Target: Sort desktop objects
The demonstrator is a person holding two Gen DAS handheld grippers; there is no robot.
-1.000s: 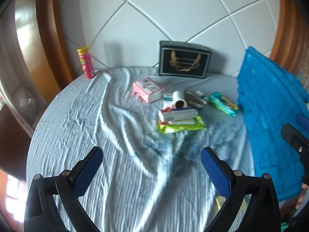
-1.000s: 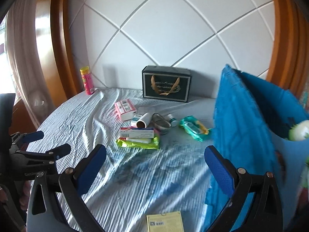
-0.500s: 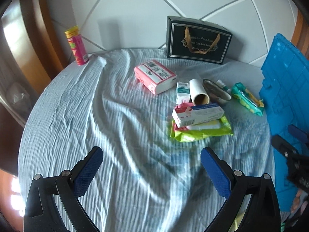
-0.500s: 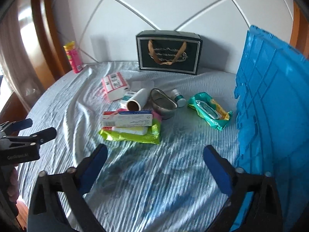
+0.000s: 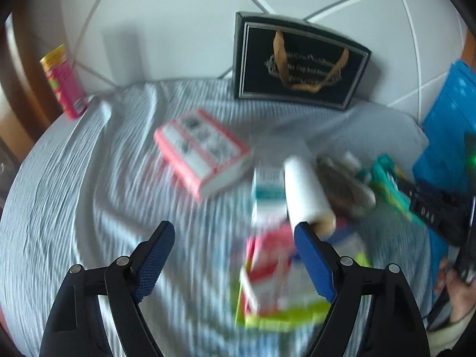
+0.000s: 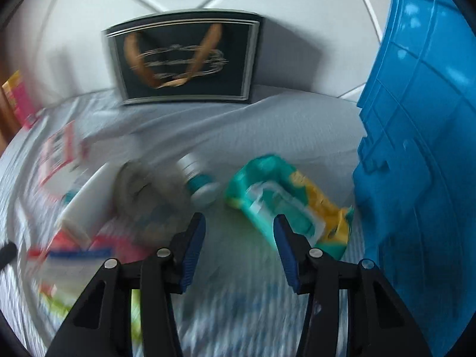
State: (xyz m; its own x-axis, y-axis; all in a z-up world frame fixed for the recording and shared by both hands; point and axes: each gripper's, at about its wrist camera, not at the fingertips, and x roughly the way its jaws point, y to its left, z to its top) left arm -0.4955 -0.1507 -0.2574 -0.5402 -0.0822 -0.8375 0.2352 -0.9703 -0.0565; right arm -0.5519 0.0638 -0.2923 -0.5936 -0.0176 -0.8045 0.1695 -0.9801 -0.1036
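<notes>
The view is motion-blurred. On the striped cloth lies a pile: a pink box [image 5: 202,151], a white roll [image 5: 306,193], a small teal-and-white box [image 5: 267,190], a metal bowl [image 5: 345,184], and a red-and-white carton [image 5: 267,267] on a green pack [image 5: 282,315]. My left gripper [image 5: 233,232] hovers over the carton with its jaws closing and nothing pressed between the pads. My right gripper [image 6: 239,223] is closing too, with only cloth between its fingers. It sits below a small bottle [image 6: 202,184], and a teal wipes pack [image 6: 285,199] lies just right of it.
A blue crate [image 6: 416,148] stands on edge along the right side. A black gift bag [image 6: 184,56] leans against the white wall at the back. A pink can [image 5: 62,80] stands at the far left. A hand [image 5: 455,285] shows at the left view's right edge.
Both grippers have dropped and come in close over the pile. Both pairs of jaws have narrowed, the right more. The right view has swung toward the teal pack and bottle.
</notes>
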